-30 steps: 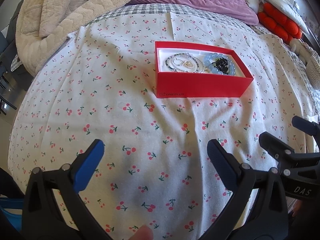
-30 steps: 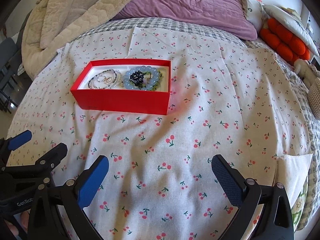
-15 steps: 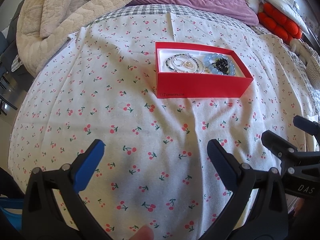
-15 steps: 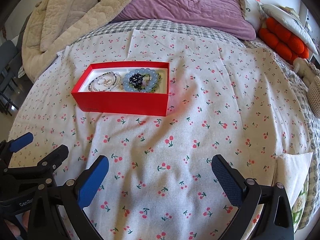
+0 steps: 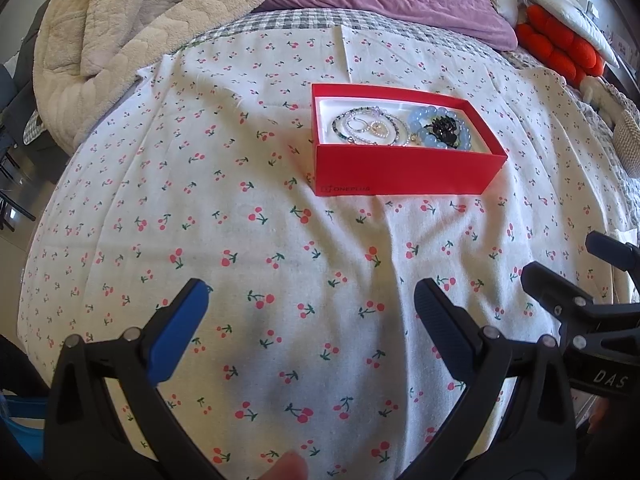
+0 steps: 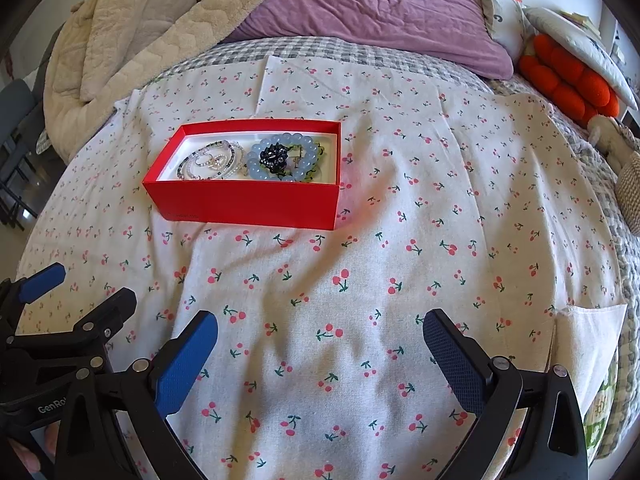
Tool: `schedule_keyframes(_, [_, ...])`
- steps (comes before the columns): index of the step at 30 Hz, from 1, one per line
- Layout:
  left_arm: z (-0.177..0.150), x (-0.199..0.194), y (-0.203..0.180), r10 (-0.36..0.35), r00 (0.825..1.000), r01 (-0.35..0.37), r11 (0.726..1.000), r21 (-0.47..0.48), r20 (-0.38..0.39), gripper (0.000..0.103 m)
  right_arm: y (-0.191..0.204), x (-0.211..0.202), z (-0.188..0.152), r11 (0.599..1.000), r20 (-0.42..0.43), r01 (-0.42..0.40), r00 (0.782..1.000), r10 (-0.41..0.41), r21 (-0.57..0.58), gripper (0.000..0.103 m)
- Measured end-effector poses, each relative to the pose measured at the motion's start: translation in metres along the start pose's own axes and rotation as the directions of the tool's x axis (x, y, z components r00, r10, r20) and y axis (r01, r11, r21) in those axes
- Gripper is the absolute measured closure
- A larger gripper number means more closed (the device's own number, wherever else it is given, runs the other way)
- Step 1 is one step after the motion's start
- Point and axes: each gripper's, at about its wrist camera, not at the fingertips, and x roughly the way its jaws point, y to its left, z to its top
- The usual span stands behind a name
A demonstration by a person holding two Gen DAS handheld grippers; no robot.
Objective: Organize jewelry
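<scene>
One red box (image 6: 244,200) of jewelry sits on cherry-print cloth (image 6: 360,280), near beige blanket (image 6: 132,40).

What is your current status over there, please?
Both tongs, left and right, open, empty, above cherry-print cloth. Jewelry in red box. Nothing in the way.

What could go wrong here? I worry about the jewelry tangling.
The thin chains lie coiled against the blue bead bracelet in the red box, so lifting one piece may drag others out. The box rests on a soft, wrinkled cloth and could tip if nudged.
</scene>
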Motion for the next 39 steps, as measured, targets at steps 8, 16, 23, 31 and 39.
schedule_keyframes(8, [-0.0001, -0.0001, -0.0001, -0.001, 1.0, 0.001, 1.0, 0.0, 0.0, 0.001, 0.0001, 0.0006, -0.0001, 1.0, -0.002, -0.001, 1.0, 0.001, -0.001, 0.0])
schedule_keyframes(16, [-0.0002, 0.0001, -0.0005, 0.002, 1.0, -0.002, 1.0, 0.002, 0.0, 0.001, 0.0005, 0.0017, -0.0005, 1.0, -0.002, -0.003, 1.0, 0.003, 0.001, 0.0])
schedule_keyframes(23, [-0.0007, 0.0001, 0.0009, 0.006, 1.0, -0.006, 1.0, 0.002, 0.0, 0.001, 0.0011, 0.0012, -0.0011, 1.0, -0.003, -0.003, 1.0, 0.003, 0.003, 0.0])
schedule_keyframes(31, [-0.0009, 0.0005, 0.0022, 0.008, 1.0, -0.008, 1.0, 0.002, -0.001, 0.001, 0.0013, 0.0015, -0.0011, 1.0, -0.003, -0.003, 1.0, 0.003, 0.003, 0.0])
schedule_keyframes(39, [-0.002, 0.0017, 0.0031, 0.012, 1.0, -0.012, 1.0, 0.003, -0.006, 0.001, 0.0008, 0.0016, -0.0015, 1.0, -0.003, 0.0, 1.0, 0.0, 0.005, 0.0])
